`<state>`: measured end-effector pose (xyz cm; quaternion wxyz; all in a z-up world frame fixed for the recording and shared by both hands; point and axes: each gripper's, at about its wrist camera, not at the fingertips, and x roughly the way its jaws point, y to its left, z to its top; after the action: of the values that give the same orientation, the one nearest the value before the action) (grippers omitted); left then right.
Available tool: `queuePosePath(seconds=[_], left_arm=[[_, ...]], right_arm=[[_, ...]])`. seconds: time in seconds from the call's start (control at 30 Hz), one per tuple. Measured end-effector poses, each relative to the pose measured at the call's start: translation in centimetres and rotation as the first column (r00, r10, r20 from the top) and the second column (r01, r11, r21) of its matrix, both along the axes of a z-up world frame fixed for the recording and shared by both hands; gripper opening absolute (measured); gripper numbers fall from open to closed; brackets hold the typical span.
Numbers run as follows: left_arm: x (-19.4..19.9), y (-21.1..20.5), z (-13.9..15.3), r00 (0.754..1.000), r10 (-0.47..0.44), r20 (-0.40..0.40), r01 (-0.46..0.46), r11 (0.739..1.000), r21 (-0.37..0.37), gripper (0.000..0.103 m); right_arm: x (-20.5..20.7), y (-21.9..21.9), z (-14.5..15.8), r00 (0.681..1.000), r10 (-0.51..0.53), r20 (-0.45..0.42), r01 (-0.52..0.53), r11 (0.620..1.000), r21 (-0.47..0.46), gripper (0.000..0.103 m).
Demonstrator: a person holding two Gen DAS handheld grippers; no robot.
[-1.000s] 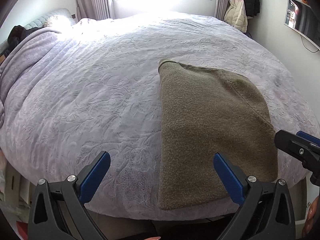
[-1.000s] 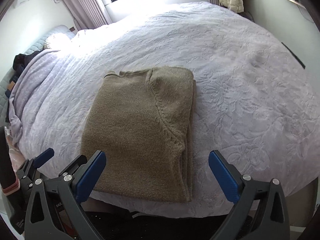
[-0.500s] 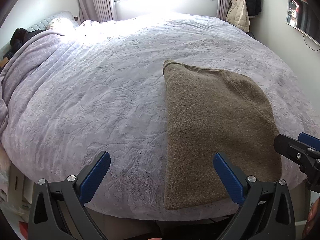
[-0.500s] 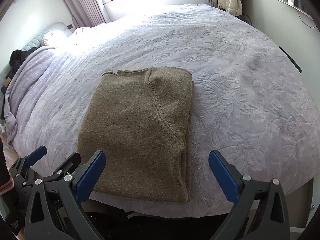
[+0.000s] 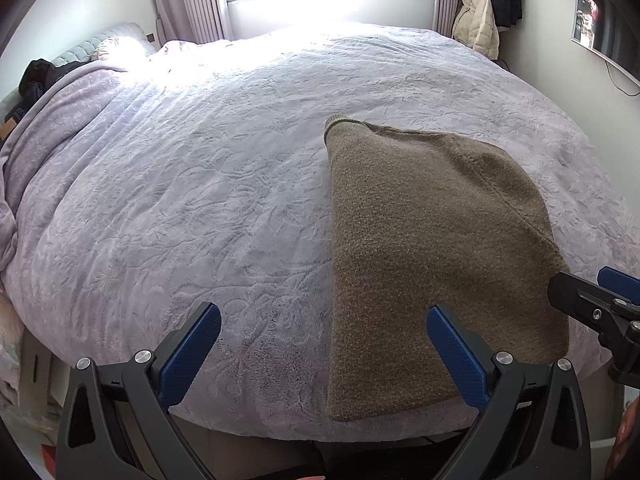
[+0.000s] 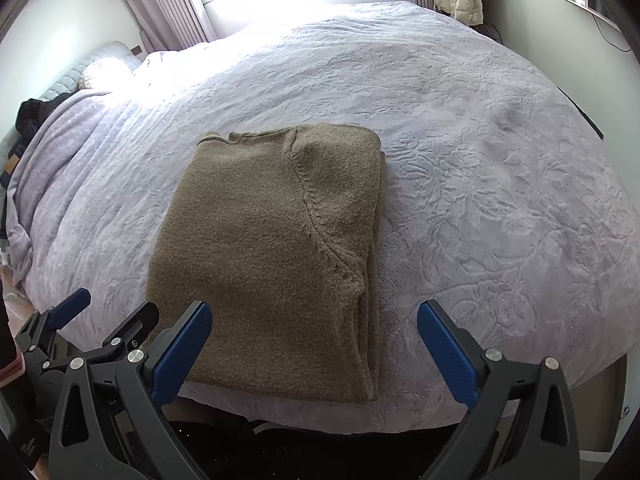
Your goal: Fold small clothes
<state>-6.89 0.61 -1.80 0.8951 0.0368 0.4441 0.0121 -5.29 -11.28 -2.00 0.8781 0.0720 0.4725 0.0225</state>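
An olive-brown knit sweater (image 5: 432, 248) lies folded into a flat rectangle near the front edge of the bed; it also shows in the right wrist view (image 6: 272, 248). My left gripper (image 5: 324, 344) is open and empty, held off the bed's front edge, with the sweater's left edge running between its fingers. My right gripper (image 6: 316, 344) is open and empty, held off the front edge over the sweater's near right corner. Each gripper shows at the side of the other's view.
The bed is covered by a pale lilac embossed blanket (image 5: 192, 200). Dark clothes (image 5: 38, 76) lie by the headboard at far left. Coats (image 5: 486, 12) hang at the far right by the window. The floor drops away below the bed's front edge.
Both grippers have pulled back and risen slightly from the sweater. The sweater has not moved.
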Motion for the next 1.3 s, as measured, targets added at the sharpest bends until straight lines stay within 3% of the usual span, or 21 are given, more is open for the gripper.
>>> queuePosePath(seconds=[0.43,1.0,1.3], left_arm=[[-0.1,-0.36,-0.26,1.0,-0.014,0.0,0.014,1.0,0.022,0.103],[0.08,-0.64,-0.55,1.0,-0.016,-0.011,0.016,1.0,0.021,0.103],[0.24,-0.61,-0.68,1.0,-0.016,-0.01,0.016,1.0,0.021,0.103]], right_arm=[[-0.15,-0.03,-0.29,1.0,-0.009,-0.007,0.009,1.0,-0.003,0.102],[-0.26,0.38,-0.33,1.0,-0.024,0.02,0.026,0.995,-0.092,0.102],[-0.19,0.48,-0.46,1.0,-0.021,0.017,0.022,0.995,-0.095,0.102]])
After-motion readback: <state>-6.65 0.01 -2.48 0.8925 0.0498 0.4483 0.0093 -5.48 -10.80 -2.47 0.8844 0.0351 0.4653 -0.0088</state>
